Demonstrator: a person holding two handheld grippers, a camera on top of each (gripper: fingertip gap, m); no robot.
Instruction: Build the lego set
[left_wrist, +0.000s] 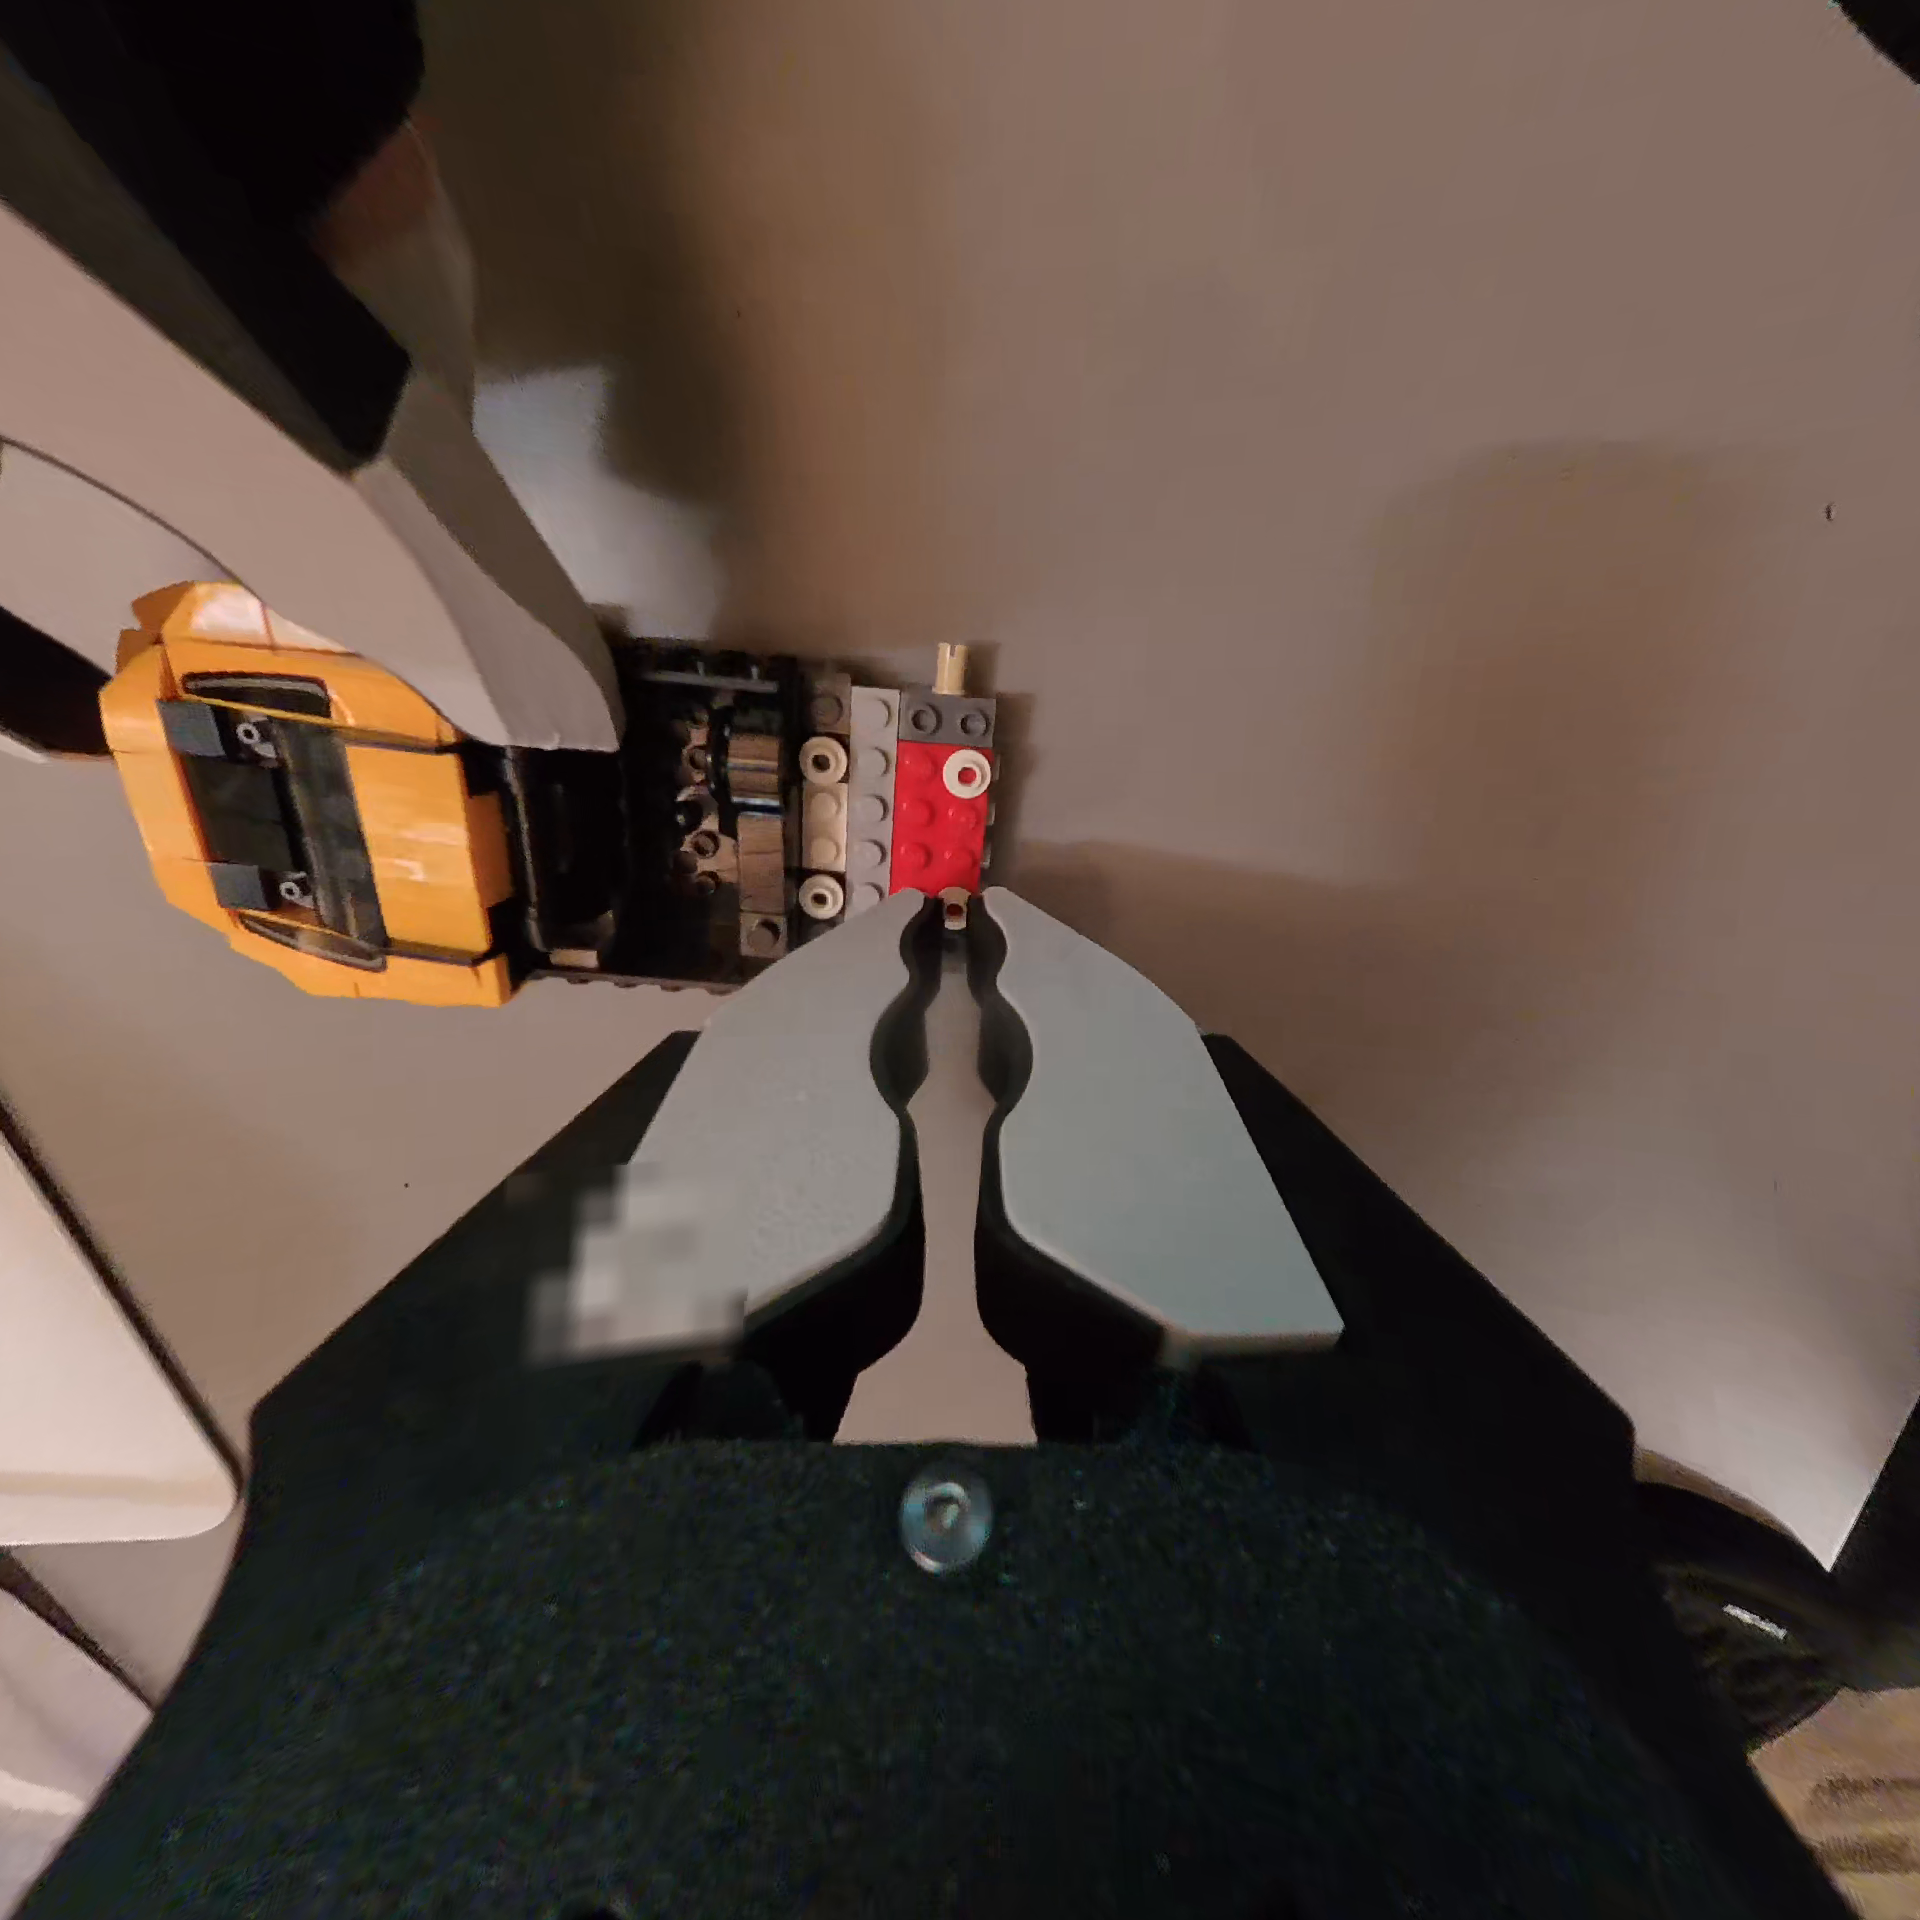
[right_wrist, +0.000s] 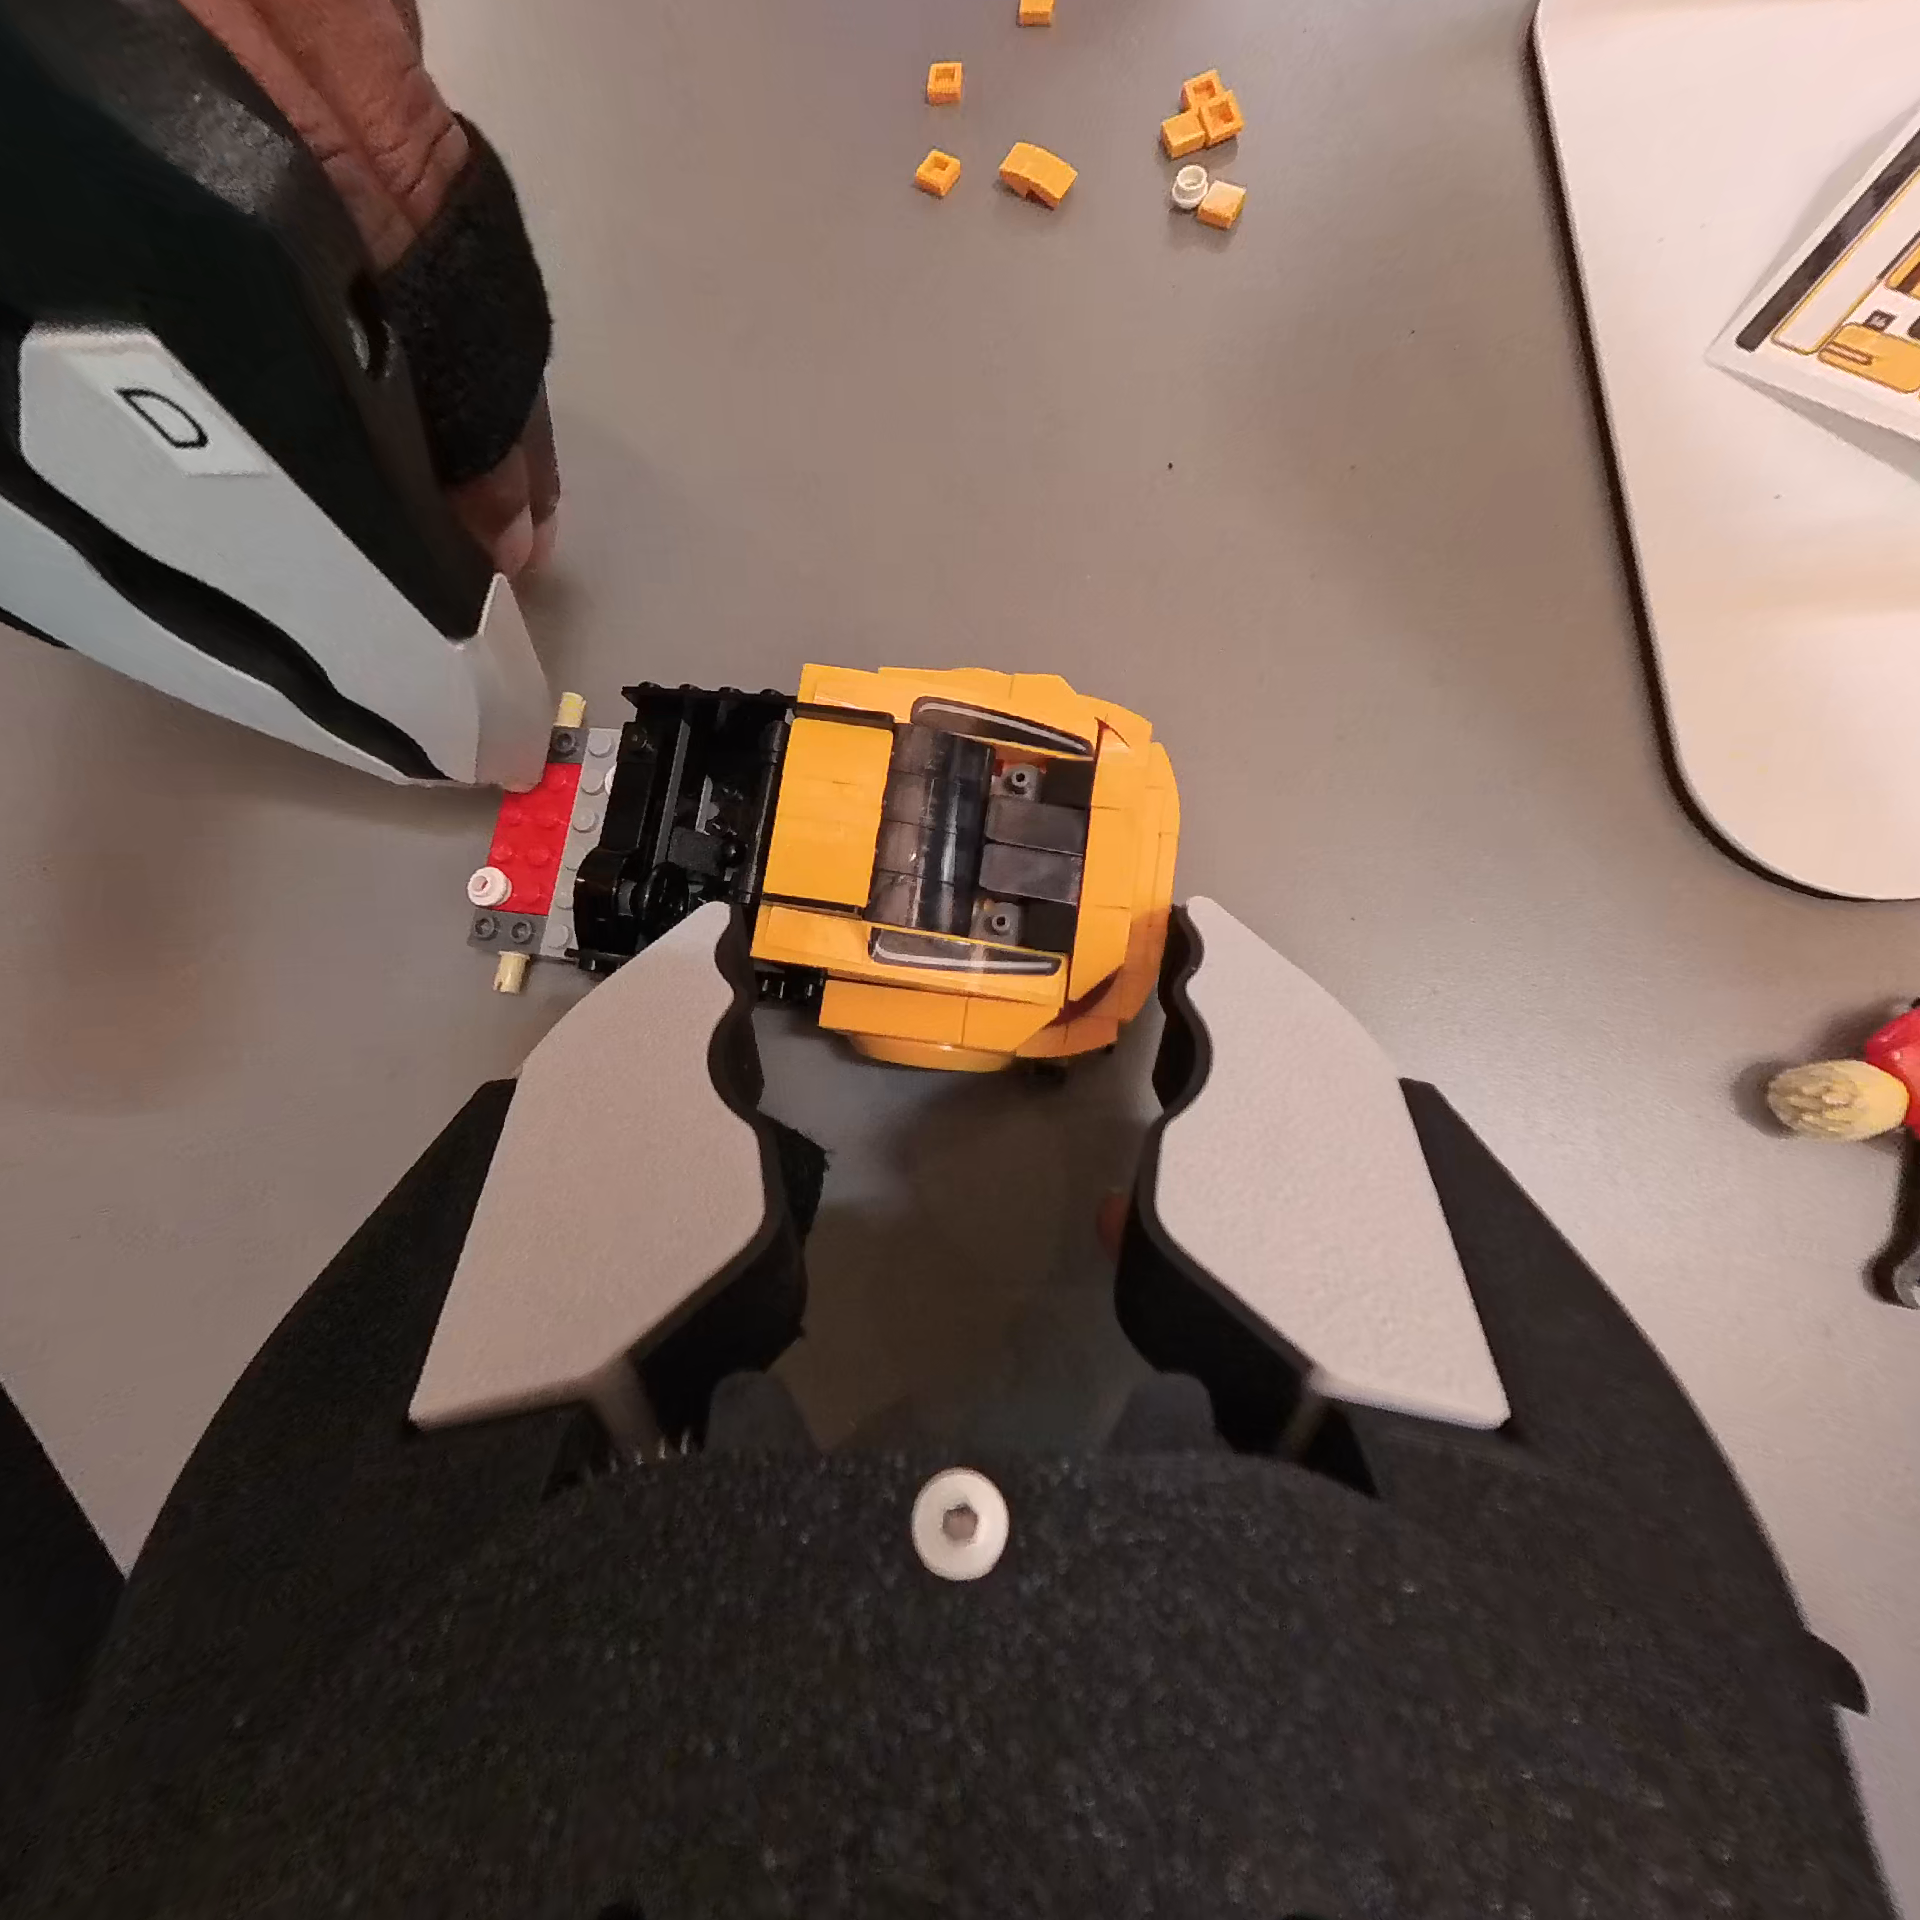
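A brick-built toy car lies on the grey table, with a yellow body, a black middle and a red plate at its bare end. My right gripper straddles the yellow body lengthwise, with both pads against it. Its fingers also show in the left wrist view over the car. My left gripper is shut on a small tan round piece at the near corner of the red plate. A matching round piece sits on the far corner. In the right wrist view the left gripper's fingers hide the held piece.
Several loose orange bricks lie at the far side of the table. A white board with a printed sheet lies at the right. A small red toy figure lies at the right edge. A person's hand holds the left gripper.
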